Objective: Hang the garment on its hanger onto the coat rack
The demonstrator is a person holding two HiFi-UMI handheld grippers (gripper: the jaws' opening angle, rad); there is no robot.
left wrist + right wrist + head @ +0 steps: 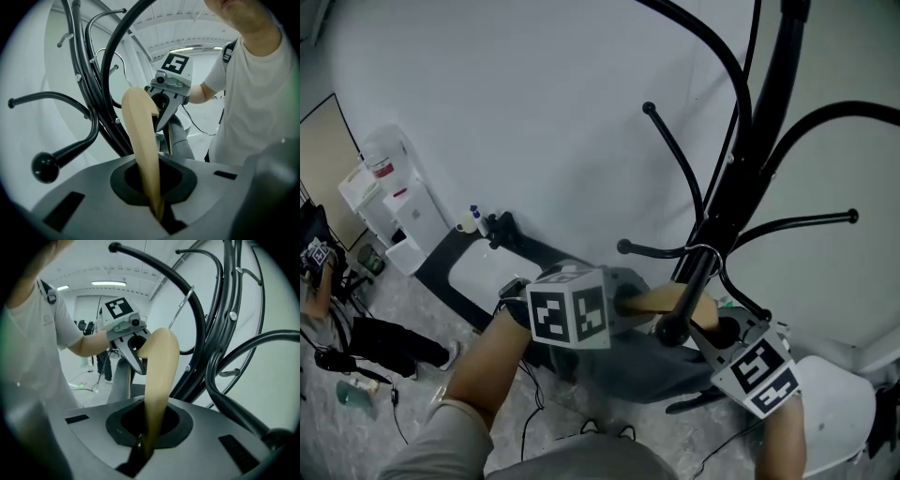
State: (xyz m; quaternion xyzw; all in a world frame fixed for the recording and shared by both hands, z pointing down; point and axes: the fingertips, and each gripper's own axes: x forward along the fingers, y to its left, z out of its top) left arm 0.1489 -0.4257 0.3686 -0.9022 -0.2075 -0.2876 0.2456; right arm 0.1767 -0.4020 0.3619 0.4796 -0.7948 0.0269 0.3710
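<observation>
Hanger [664, 300] w/ garment [642, 364] gripped at each end by left gripper [158, 214] & right gripper [143, 446].

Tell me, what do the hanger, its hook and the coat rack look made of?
Hanger: likely wood, pale tan with a smooth matt surface. Hook: thin silvery wire, probably steel. Coat rack: black, slightly glossy curved tubes with ball tips, probably painted metal.

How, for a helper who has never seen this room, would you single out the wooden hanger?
Find the tall black coat rack with curved, knob-tipped arms. Right by its pole, the left gripper and right gripper each clamp one end of the hanger. It is the only pale wooden piece there, with a grey garment draped below.
</observation>
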